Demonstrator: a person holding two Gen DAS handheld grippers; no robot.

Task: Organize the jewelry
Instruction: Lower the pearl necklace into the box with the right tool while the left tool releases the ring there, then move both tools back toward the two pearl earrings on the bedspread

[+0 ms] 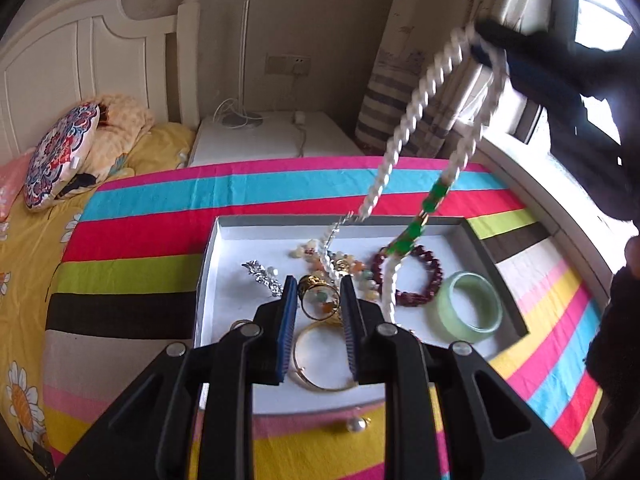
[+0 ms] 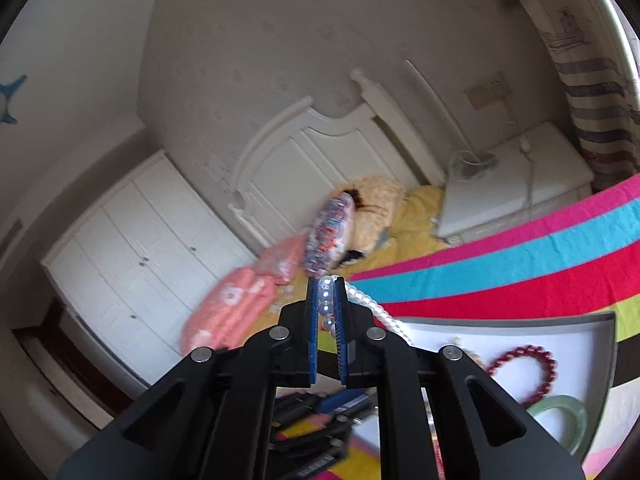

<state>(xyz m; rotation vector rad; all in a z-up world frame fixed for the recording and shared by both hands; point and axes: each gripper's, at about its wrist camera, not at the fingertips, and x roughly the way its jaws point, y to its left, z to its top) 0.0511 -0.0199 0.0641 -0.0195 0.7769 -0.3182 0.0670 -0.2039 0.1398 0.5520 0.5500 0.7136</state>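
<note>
The pearl necklace [image 1: 404, 120] hangs in a long loop from the right gripper [image 2: 328, 300], whose jaws are clamped on its beads. It runs steeply down to the white tray [image 1: 208, 280] on the striped bedspread [image 1: 160, 216], its green-linked lower end [image 1: 412, 236] still among the bracelets. The left gripper [image 1: 318, 300] sits low over the tray, nearer the tangle, its jaws closed on a gold ring [image 1: 320, 300]. Freeing the necklace likely means lifting along that line.

The pearl necklace [image 1: 416, 108] blurs near the right claw [image 1: 486, 46]. The left claw [image 1: 318, 312] covers part of a gold bangle [image 1: 320, 360], and the jade bangle [image 2: 560, 420] looks half hidden.
</note>
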